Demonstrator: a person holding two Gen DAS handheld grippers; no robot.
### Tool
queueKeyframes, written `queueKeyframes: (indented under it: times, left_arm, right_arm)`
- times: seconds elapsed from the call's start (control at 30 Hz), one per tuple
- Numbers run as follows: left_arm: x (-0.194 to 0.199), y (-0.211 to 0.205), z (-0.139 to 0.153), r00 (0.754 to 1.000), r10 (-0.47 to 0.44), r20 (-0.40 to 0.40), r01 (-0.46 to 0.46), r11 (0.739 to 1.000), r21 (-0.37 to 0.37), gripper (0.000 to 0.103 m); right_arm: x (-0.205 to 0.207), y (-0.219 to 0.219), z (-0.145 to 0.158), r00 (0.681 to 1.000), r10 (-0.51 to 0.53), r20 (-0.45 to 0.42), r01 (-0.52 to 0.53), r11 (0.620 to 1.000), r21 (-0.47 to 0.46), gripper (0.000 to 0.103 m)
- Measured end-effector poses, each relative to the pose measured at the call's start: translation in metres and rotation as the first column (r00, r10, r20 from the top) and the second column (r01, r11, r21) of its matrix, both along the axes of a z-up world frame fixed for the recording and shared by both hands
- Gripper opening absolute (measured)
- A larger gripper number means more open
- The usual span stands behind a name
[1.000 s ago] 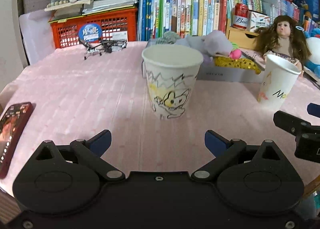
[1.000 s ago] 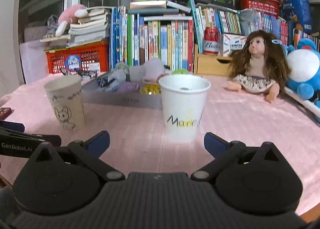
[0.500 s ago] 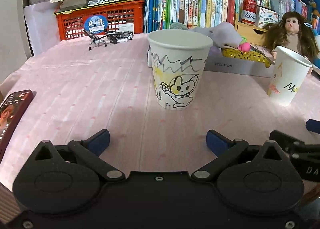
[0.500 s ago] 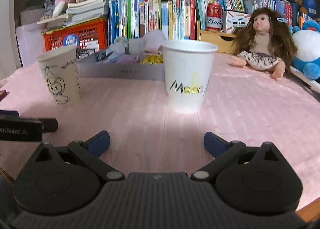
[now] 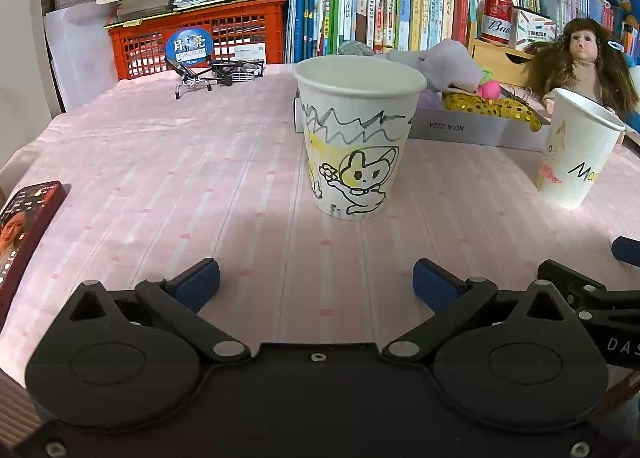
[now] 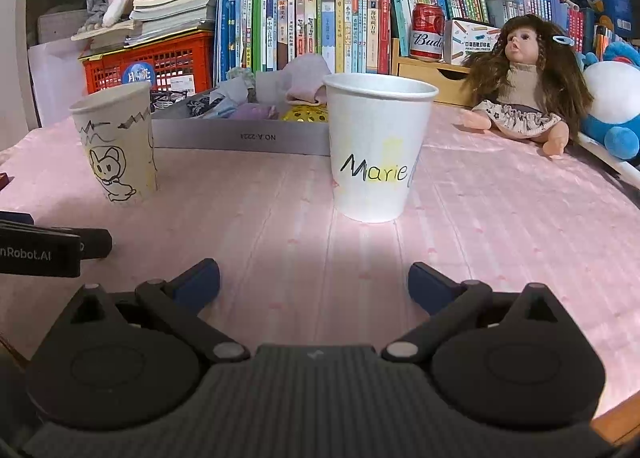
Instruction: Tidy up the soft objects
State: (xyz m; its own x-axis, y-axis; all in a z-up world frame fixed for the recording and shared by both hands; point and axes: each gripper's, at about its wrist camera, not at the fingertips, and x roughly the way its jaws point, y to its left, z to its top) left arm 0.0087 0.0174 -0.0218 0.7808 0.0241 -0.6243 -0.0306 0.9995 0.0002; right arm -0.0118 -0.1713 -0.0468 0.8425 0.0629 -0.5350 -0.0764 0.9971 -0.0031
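**A:** What do you have closest to the cameras?

**B:** At the bottom of my left view, the left gripper (image 5: 316,278) has its blue-tipped tongs spread wide, holding nothing. The right gripper (image 6: 314,278) is the same in its own view: spread and empty, low over the pink striped tablecloth (image 6: 500,225).

**A:** And beyond them?

**B:** Mid-frame in the left view stands the white paper cup with a cartoon rabbit drawing (image 5: 358,137), upright. In the right view, centre, I see the white paper cup lettered "Marie" (image 6: 378,145), also upright, well apart from the first.

**A:** Where are the soft things?

**B:** Behind both cups, in the shallow grey cardboard tray (image 6: 240,135): a heap of soft fabric pieces (image 6: 248,105). Farther back, upper right, a long-haired doll (image 6: 520,85) sits before the row of upright books (image 6: 304,21).
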Motion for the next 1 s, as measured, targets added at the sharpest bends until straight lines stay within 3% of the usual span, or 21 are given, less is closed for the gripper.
queueKeyframes:
  times: [1.0]
  left_arm:
    - [0.0006,-0.0008,-0.0002,1.000,0.003,-0.004,-0.003,1.000,0.002,0.103]
  right_arm:
    - [0.0017,0.0002,0.0013,1.000,0.000,-0.020,-0.001,1.000,-0.003,0.103]
